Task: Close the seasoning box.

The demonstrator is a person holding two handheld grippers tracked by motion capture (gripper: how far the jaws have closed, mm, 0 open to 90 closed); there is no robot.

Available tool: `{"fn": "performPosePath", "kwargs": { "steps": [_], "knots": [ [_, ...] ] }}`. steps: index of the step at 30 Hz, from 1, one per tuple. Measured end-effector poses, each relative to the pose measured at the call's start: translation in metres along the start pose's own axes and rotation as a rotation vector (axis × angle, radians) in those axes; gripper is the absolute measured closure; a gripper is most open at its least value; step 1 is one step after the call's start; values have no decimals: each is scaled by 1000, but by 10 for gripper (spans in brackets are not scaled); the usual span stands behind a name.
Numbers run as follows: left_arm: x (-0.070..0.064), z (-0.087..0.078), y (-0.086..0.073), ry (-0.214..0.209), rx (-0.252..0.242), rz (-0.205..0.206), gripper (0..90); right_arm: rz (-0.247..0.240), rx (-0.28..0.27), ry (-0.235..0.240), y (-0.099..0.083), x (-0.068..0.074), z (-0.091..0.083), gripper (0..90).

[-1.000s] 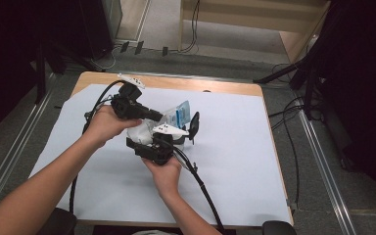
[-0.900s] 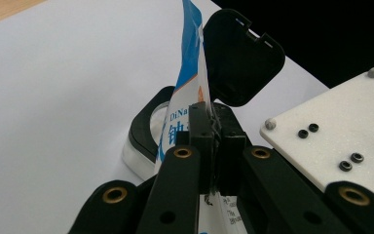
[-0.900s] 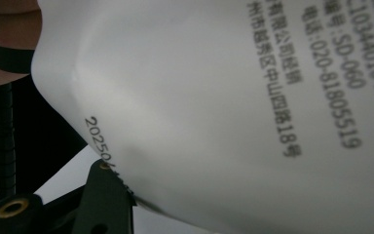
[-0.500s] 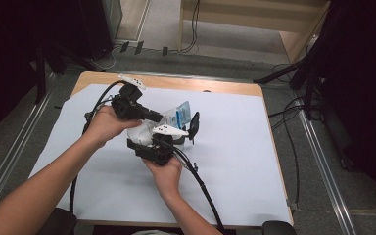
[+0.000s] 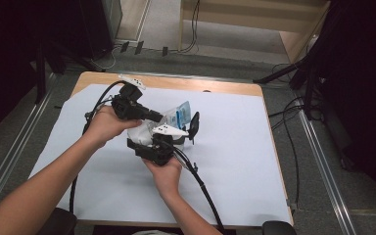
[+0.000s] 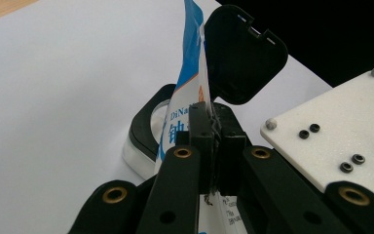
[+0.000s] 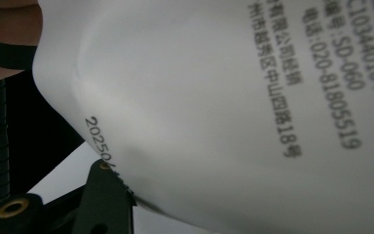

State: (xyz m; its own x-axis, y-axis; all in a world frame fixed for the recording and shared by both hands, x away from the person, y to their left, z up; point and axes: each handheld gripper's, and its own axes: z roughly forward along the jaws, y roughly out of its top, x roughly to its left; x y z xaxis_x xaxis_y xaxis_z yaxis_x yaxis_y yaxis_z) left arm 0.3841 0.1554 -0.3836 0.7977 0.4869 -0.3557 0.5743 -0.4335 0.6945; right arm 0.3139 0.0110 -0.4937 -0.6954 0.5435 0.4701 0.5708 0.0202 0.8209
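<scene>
Pouch (image 5: 178, 116) (the white-and-blue printed packet) is sitting up off the table (image 5: 235, 161) roughly mid-sheet, caught between the two tools, so here's how I read the geometry, going left to right.

Left gripper (image 5: 152, 116) comes in from the left, pointing right and a bit down. In the left gripper view its jaws are pinched narrow on the pouch's thin sealed edge (image 6: 205, 105), with the packet standing on edge and running straight away from the jaws, so its long axis is basically in line with that tool.

Just past the pouch in that view there's a black container (image 6: 148, 127) with a white base, its hinged lid (image 6: 243, 53) flipped up and open. The pouch looks to be right over or in front of the opening; can't tell if it's touching.

Right gripper (image 5: 162, 141) sits below and toward the person, under the pouch. In the right gripper view the packet's white printed back (image 7: 233, 97) is pressed up close, and one black jaw meets its lower edge (image 7: 112, 195). The other jaw is hidden, so I honestly can't tell whether that one is clamped or just propping it.

My guess: the pouch goes into the container, and the container lies straight ahead of the left tool, so the left does the feeding while the right steadies.
</scene>
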Motion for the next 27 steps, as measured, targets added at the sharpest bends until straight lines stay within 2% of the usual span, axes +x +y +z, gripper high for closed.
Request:
{"fn": "performPosePath", "kwargs": {
  "steps": [15, 27],
  "knots": [
    [-1, 1, 0, -7, -5, -2, 895, -27, -2, -8, 0, 1, -1, 501],
    [-1, 0, 0, -1, -10, 4, 895, -6, -9, -3, 1, 1, -1, 521]
  ]
}}
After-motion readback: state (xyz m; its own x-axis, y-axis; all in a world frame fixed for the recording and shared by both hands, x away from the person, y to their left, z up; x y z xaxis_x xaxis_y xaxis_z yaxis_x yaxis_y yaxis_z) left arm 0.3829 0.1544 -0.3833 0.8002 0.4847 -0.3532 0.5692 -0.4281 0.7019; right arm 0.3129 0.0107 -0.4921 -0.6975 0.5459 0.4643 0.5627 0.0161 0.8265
